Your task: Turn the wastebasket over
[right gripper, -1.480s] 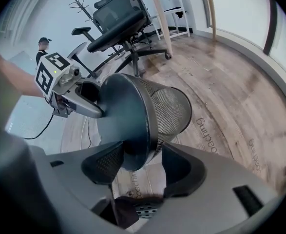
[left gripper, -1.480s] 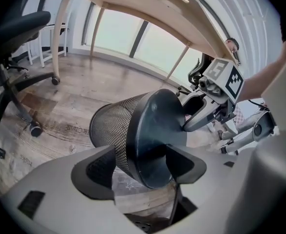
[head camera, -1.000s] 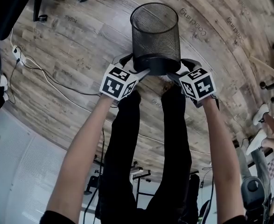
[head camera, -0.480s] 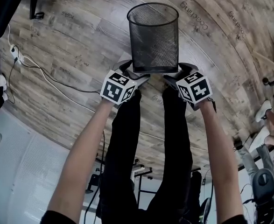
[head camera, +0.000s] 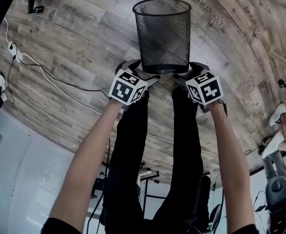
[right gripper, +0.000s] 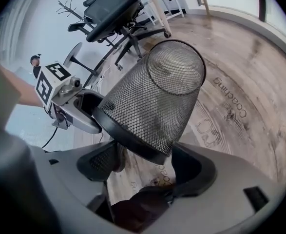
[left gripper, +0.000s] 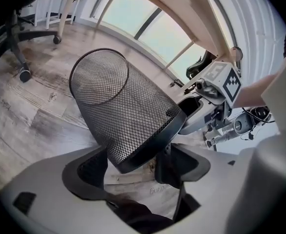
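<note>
Wastebasket [head camera: 162,33] between left gripper [head camera: 142,73], right gripper [head camera: 189,73]

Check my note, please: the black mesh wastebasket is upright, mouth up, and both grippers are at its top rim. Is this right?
Not quite: the left gripper and the right gripper are at the bottom band of the wastebasket, not its top rim, as the head view shows.

Left claw [head camera: 143,73] widening, right claw [head camera: 185,75] wide
</note>
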The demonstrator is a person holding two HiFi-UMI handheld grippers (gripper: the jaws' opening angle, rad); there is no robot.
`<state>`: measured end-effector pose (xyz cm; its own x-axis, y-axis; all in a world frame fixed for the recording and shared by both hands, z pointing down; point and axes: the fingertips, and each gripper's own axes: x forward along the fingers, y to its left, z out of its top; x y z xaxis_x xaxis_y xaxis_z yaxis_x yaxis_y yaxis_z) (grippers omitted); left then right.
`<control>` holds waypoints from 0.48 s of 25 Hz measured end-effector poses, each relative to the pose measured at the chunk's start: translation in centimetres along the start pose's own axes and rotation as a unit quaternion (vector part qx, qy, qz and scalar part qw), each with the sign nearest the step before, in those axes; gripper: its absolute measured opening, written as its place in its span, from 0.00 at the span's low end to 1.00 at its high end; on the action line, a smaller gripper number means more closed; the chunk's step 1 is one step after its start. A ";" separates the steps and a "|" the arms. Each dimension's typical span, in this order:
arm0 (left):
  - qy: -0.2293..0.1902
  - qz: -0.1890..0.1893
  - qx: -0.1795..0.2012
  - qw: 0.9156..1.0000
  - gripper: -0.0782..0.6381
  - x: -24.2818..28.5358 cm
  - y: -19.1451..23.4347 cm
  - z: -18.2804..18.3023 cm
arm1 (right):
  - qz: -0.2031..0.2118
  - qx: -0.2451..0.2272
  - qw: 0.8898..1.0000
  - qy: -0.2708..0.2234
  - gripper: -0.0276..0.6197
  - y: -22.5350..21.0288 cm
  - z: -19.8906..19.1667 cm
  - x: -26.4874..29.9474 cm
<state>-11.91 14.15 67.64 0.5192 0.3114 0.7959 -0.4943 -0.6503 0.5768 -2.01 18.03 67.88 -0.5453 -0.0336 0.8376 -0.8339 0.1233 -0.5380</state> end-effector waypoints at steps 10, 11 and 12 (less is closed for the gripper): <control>0.002 0.003 -0.011 1.000 0.68 1.4 0.7 -1.4 | -0.007 0.001 1.000 -0.002 0.56 -0.1 -1.1 1.9; 0.003 0.003 -0.010 1.000 0.68 1.6 0.8 -1.5 | -0.009 0.001 1.000 -0.002 0.56 -0.1 -1.2 2.0; 0.004 0.003 -0.008 1.000 0.68 1.7 0.9 -1.6 | -0.010 0.000 1.000 -0.003 0.56 -0.2 -1.2 2.2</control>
<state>-12.60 15.27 69.82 0.5099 0.3133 0.8011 -0.5083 -0.6416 0.5745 -2.92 19.16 69.96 -0.5285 -0.0411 0.8479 -0.8449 0.1221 -0.5207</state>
